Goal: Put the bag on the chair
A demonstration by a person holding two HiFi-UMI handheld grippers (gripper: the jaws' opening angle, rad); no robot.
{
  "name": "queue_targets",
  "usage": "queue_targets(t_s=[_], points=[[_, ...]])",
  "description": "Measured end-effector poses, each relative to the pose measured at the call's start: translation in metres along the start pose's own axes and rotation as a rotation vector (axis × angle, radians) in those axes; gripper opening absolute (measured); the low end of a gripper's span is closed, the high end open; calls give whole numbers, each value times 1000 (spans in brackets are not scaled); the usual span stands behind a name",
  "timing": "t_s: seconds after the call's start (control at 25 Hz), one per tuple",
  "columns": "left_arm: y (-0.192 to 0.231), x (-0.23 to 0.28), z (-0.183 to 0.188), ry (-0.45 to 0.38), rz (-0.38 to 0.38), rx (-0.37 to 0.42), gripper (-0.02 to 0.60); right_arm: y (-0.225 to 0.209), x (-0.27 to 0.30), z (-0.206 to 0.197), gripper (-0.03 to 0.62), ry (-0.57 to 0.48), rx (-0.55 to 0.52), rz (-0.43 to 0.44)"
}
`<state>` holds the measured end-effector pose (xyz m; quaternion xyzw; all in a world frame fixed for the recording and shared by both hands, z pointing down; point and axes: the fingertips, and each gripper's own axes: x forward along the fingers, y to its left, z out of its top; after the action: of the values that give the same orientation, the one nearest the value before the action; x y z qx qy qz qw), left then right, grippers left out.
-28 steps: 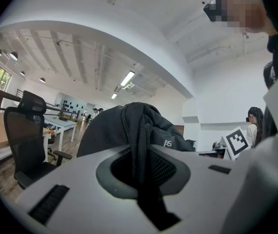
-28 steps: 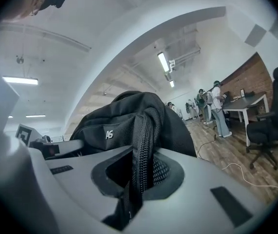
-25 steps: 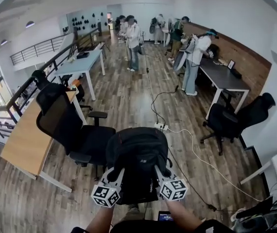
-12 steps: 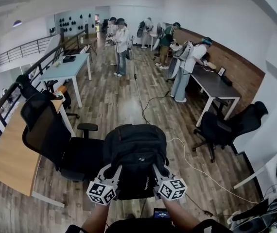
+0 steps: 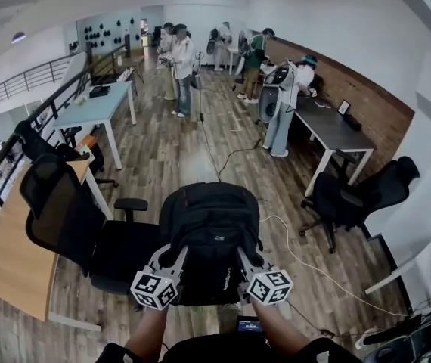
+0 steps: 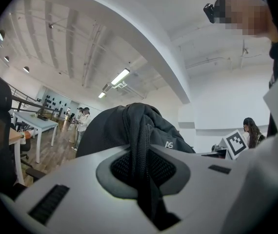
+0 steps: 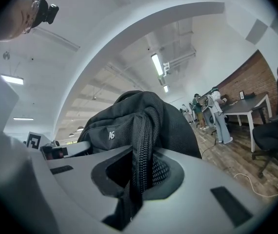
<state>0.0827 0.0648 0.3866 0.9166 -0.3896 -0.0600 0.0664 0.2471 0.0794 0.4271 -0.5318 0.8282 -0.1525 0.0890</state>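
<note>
- Black mesh strap fills the left gripper [image 6: 141,174]: its fingers are clamped on one shoulder strap of the bag [image 5: 212,237]. The right gripper [image 7: 136,172] is clamped the same way on a ribbed black strap.
- Both grippers point level at six o'clock in the head view, side by side, with the bag hanging from them, clear of the floor.
- Soft, dark and rounded, the bag is a backpack with a loop handle on top and a small pale logo. It looks full enough to sag, so it is likely to slump once let go.
- By my reading the step in hand is the carry: the bag is lifted but not yet resting on the chair [image 5: 121,252].
- That chair, black with a mesh back and armrests, sits at nine o'clock of the bag, its seat bare and just beside it. Whether the bag already overhangs the seat, I cannot tell.
- Next the move calls for swinging the bag toward nine o'clock over the seat, lowering it, then parting both sets of fingers.
- Farther off, a wooden desk [image 5: 15,263] lies behind the chair, and people [image 5: 179,66] stand at twelve o'clock.
</note>
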Motion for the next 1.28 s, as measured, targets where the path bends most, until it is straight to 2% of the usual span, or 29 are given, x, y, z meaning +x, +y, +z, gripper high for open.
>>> queue_targets(t_s=[0.32, 0.92, 1.28], points=[[29, 74, -3, 9, 29, 2, 43, -57, 57, 16, 40, 3, -30, 12], [72, 235, -4, -2, 106, 7, 44, -187, 166, 71, 40, 16, -19, 103], [110, 294, -4, 0, 130, 21, 44, -228, 230, 85, 40, 29, -15, 131]])
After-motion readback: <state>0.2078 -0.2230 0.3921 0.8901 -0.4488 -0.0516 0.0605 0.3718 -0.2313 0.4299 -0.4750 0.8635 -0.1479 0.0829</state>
